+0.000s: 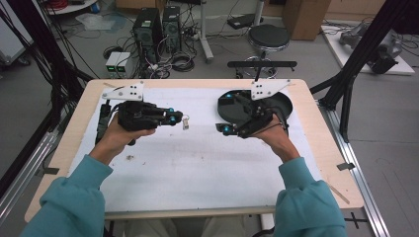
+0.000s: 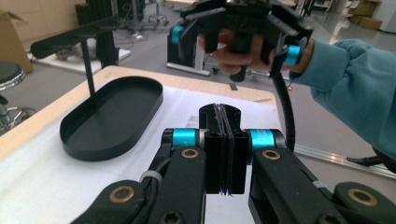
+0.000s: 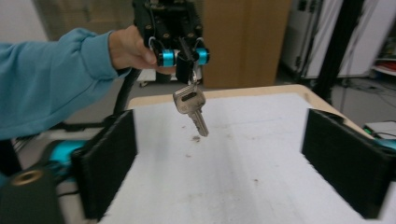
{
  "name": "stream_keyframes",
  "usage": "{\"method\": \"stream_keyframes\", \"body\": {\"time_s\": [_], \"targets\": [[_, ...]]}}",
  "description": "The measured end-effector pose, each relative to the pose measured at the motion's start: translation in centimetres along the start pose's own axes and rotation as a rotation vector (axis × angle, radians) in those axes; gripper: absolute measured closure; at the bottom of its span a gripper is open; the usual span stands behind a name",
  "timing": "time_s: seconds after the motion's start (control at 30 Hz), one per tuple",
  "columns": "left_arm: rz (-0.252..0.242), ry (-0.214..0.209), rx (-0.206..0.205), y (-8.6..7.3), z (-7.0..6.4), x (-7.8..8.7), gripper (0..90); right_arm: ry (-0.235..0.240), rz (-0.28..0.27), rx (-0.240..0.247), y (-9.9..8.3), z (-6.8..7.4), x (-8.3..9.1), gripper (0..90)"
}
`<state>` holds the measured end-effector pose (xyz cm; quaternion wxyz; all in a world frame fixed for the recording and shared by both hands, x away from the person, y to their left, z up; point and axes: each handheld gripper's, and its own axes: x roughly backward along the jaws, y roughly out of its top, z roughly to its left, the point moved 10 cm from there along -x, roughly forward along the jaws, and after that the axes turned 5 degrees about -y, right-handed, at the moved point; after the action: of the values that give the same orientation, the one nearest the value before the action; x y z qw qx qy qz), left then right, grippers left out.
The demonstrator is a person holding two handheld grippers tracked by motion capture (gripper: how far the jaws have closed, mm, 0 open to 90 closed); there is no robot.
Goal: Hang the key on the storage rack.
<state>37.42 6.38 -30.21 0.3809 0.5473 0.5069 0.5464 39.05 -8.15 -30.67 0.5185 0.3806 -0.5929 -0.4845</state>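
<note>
Unmarked silver key [image 3: 191, 108] in left gripper [image 3: 186, 62]

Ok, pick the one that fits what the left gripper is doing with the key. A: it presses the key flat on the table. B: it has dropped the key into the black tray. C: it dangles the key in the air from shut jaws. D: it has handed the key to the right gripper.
C: the left gripper has its jaws shut, and the key hangs below them, clear of the white mat.

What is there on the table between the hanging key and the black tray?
Nothing: in the high view, bare white table cover separates the key from the black tray.
</note>
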Motion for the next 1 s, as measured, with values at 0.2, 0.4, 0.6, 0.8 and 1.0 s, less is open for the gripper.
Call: {"method": "stream_keyframes", "body": {"time_s": [0.2,0.4,0.6,0.8,1.0], "targets": [[0.008,-0.027,-0.003,0.0,-0.6,-0.7,88.4,0.070,0.025,0.024,0.4,0.8,-1.3,24.4],[0.010,-0.051,-0.010,0.0,-1.2,-1.3,88.4,0.120,0.033,0.035,0.6,1.3,-2.1,35.4],[0.023,-0.057,-0.010,-0.1,-1.4,-1.8,88.4,0.156,0.042,0.045,0.6,1.8,-2.6,44.6],[0.032,-0.069,-0.013,-0.3,-1.5,-2.2,88.5,0.185,0.066,0.039,0.3,2.2,-2.6,57.0],[0.035,-0.072,-0.010,-0.3,-1.5,-2.3,88.4,0.186,0.091,0.041,0.1,2.4,-2.7,67.4]]}}
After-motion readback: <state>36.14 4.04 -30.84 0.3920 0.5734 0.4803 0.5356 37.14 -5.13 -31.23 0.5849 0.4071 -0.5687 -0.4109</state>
